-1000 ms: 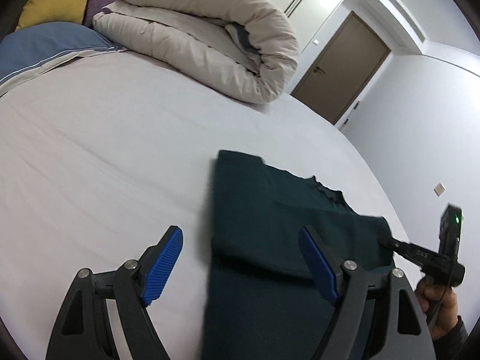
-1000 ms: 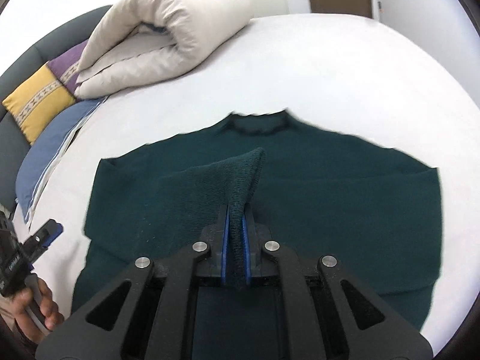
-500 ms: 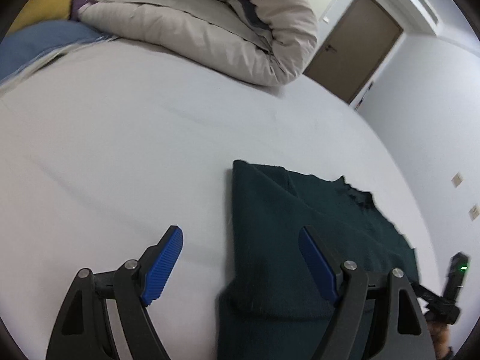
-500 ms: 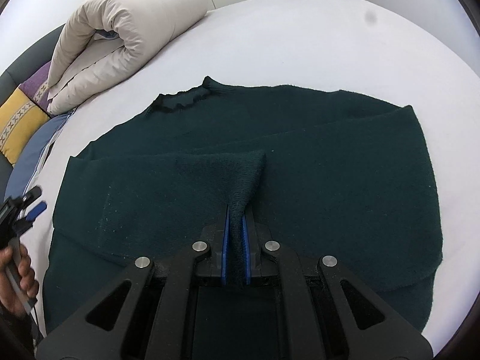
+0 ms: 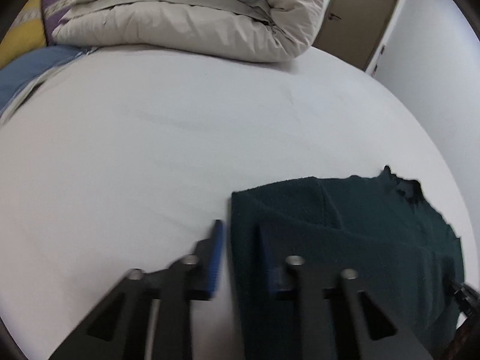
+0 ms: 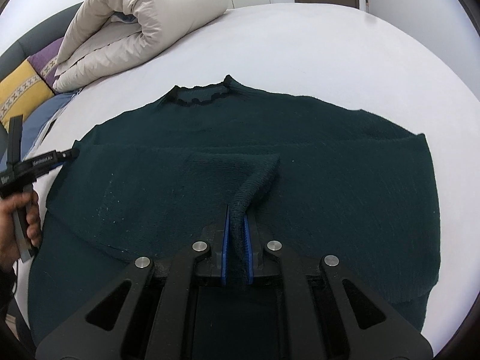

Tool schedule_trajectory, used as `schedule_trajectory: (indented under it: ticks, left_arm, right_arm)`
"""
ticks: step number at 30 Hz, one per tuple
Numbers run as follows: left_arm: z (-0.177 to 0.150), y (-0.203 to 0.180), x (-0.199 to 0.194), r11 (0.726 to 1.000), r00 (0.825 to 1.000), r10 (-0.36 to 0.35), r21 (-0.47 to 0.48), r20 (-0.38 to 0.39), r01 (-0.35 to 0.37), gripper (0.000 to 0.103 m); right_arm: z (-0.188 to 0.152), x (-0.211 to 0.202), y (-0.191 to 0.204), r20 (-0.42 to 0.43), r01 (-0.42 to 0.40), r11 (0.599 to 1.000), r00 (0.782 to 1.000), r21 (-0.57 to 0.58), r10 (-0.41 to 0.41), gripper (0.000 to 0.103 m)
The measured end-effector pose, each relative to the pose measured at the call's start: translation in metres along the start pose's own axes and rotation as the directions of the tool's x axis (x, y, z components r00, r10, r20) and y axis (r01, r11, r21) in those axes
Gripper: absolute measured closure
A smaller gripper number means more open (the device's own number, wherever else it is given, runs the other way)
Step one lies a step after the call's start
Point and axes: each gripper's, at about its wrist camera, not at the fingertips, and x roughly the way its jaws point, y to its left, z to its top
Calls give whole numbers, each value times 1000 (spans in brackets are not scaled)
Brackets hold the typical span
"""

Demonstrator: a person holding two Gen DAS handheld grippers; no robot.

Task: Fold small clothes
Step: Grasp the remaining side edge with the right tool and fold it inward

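A dark green knit sweater [image 6: 315, 162] lies flat on the white bed, collar [image 6: 204, 96] pointing away. Its left sleeve is folded across the body. My right gripper [image 6: 237, 213] is shut on the cuff of that sleeve [image 6: 240, 201], low over the sweater's middle. My left gripper [image 5: 240, 240] is blurred and half closed, its jaws straddling the sweater's left folded edge [image 5: 237, 240]. It also shows in the right wrist view [image 6: 67, 154], its tip touching the sweater's left shoulder edge. The sweater fills the lower right of the left wrist view [image 5: 360, 240].
A rolled beige duvet [image 6: 144, 24] lies at the far left of the bed [image 6: 330, 45]. Yellow and purple cushions [image 6: 24, 81] and a blue pillow [image 5: 27, 72] sit beside it. A brown door [image 5: 357, 12] stands beyond the bed.
My left gripper's jaws have narrowed from wide open and moved onto the sweater's left edge. My right gripper has kept hold of the cuff and shifted a little over the sweater.
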Motion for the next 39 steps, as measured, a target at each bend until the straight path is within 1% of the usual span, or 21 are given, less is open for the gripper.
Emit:
schedule_trajectory:
  ticks: [2, 5, 7, 10, 12, 15, 16, 18, 19, 20, 21, 22, 23, 25, 27, 29, 31, 33, 34, 36, 39]
  left_arm:
    - [-4, -9, 2, 997, 999, 41, 69, 21, -42, 89]
    - [-6, -9, 4, 996, 998, 52, 74, 42, -55, 92]
    - [-6, -6, 6, 996, 998, 53, 72, 47, -56, 92]
    - [-7, -10, 9, 988, 995, 85, 125, 58, -92, 92]
    - [-5, -15, 8, 982, 992, 110, 148, 63, -118, 92]
    - [-8, -18, -12, 980, 989, 116, 153, 94, -129, 92]
    - [-10, -17, -22, 982, 988, 112, 142, 104, -126, 93]
    - [-18, -16, -47, 985, 987, 85, 137, 137, -104, 92]
    - [-23, -15, -59, 986, 986, 72, 137, 148, -92, 89]
    - [-28, -15, -67, 988, 988, 58, 136, 142, -78, 81]
    - [-33, -16, -70, 988, 990, 52, 139, 130, -70, 76]
    - [-39, -19, -72, 986, 992, 54, 153, 116, -71, 67]
    - [-44, -23, -69, 981, 993, 64, 176, 97, -80, 60]
    - [-53, -29, -59, 971, 994, 92, 217, 66, -104, 60]
    - [-62, -27, -43, 970, 994, 106, 218, 21, -108, 58]
    - [-65, -23, -40, 975, 995, 94, 201, 21, -96, 57]
    - [-64, -23, -39, 974, 995, 97, 203, 19, -99, 57]
    - [-66, -27, -38, 965, 992, 119, 230, 35, -124, 57]
    - [-69, -27, -39, 966, 992, 119, 227, 39, -124, 57]
    - [-69, -22, -38, 973, 994, 105, 203, 44, -111, 57]
    - [-71, -22, -38, 972, 993, 107, 206, 49, -115, 57]
  right_arm:
    - [1, 1, 1, 1, 14, 1000, 1000, -4, -14, 95]
    - [3, 5, -6, 1, 27, 999, 1000, 21, -27, 96]
    - [3, 6, -16, 6, 13, 998, 1000, 60, -13, 96]
    - [2, 9, -33, 12, -47, 990, 999, 132, 46, 96]
    - [3, 11, -35, 14, -53, 986, 999, 156, 52, 98]
    - [4, 6, -30, 7, -62, 984, 998, 168, 62, 91]
    - [4, 2, -29, 8, -71, 983, 997, 171, 71, 90]
    - [1, -4, -29, 14, -87, 979, 996, 186, 86, 85]
    - [0, -6, -28, 15, -88, 977, 996, 193, 87, 78]
    - [-2, -8, -27, 16, -88, 976, 996, 198, 87, 74]
    - [-4, -9, -26, 15, -89, 977, 996, 192, 88, 73]
    - [-6, -8, -24, 9, -82, 979, 997, 186, 82, 73]
    - [-9, -6, -22, -4, -69, 982, 997, 177, 71, 73]
    - [-13, -7, -20, 3, -58, 985, 998, 164, 58, 73]
    - [-13, -7, -19, -5, -36, 988, 999, 148, 37, 76]
    - [-12, -10, -20, -7, 16, 992, 1000, 127, -15, 86]
    - [-10, -12, -28, -2, 53, 989, 999, 138, -53, 88]
    - [-8, -13, -39, 1, 95, 981, 995, 169, -97, 94]
    - [-8, -12, -43, -6, 124, 977, 992, 173, -125, 103]
    - [-11, -9, -49, -6, 108, 977, 994, 184, -108, 103]
    - [-15, -8, -45, 0, 111, 983, 994, 143, -112, 103]
